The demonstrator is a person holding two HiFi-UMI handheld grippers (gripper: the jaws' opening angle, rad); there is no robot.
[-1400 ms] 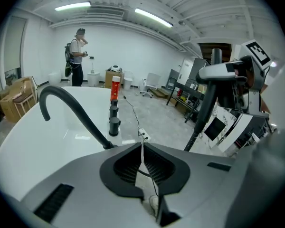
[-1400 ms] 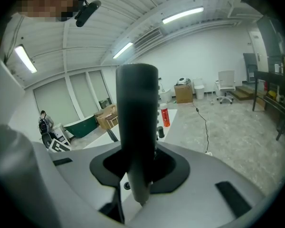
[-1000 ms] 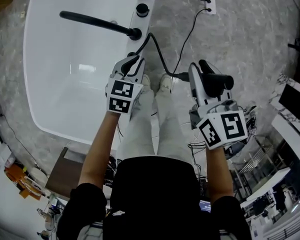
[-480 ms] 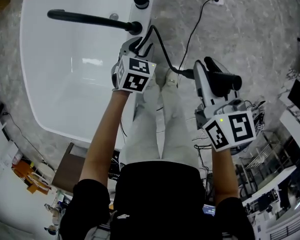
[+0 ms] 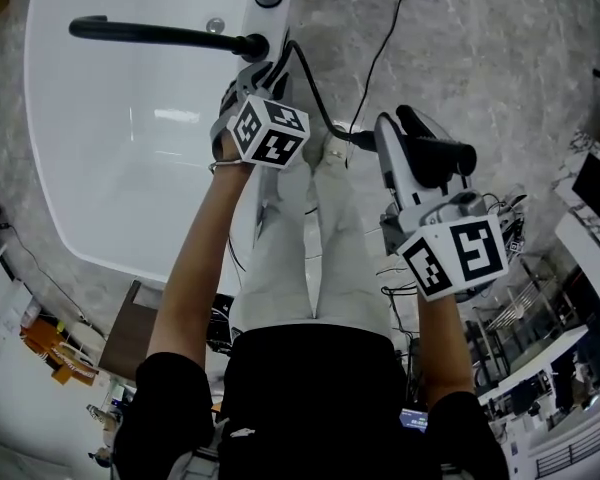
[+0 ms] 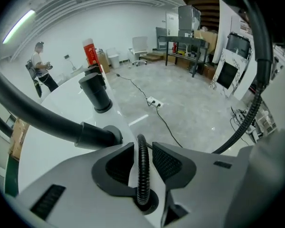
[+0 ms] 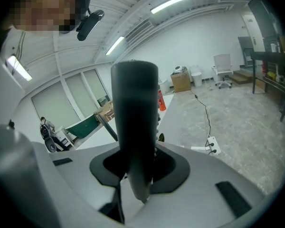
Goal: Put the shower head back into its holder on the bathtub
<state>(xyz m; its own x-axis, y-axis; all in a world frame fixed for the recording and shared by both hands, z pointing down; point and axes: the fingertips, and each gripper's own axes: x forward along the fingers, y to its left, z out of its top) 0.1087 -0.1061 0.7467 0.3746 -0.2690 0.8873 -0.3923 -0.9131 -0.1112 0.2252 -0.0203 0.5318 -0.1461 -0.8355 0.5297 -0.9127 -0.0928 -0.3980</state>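
Compared with the frame a second earlier, the left gripper [image 5: 246, 78] has travelled up the head view to the rim of the bathtub [image 5: 130, 178], just beside the base of the black spout [image 5: 160, 35], and its marker cube [image 5: 270, 133] has rolled; the right gripper [image 5: 398, 143] has scarcely shifted. Left gripper: jaws wide but closing, with the ribbed black hose [image 6: 142, 167] running between them and the pads not yet pressing on it. This hose drops into a dark round socket [image 6: 153, 202] in the white rim, which is probably the holder named in the task; a black knob [image 6: 96, 91] stands farther along the same rim. Right gripper: closed on the black shower head [image 7: 134, 113], which stands up between its jaws. In the head view this shower head hangs over the grey floor [image 5: 500, 58] at the person's right, well apart from the rim and joined to it only by the hose looping across. Progress, as judged: the shower head is in hand and the hose is being gathered, but nothing is seated. Remaining: carry the shower head across to the rim, lower it into that socket, and release both grippers.
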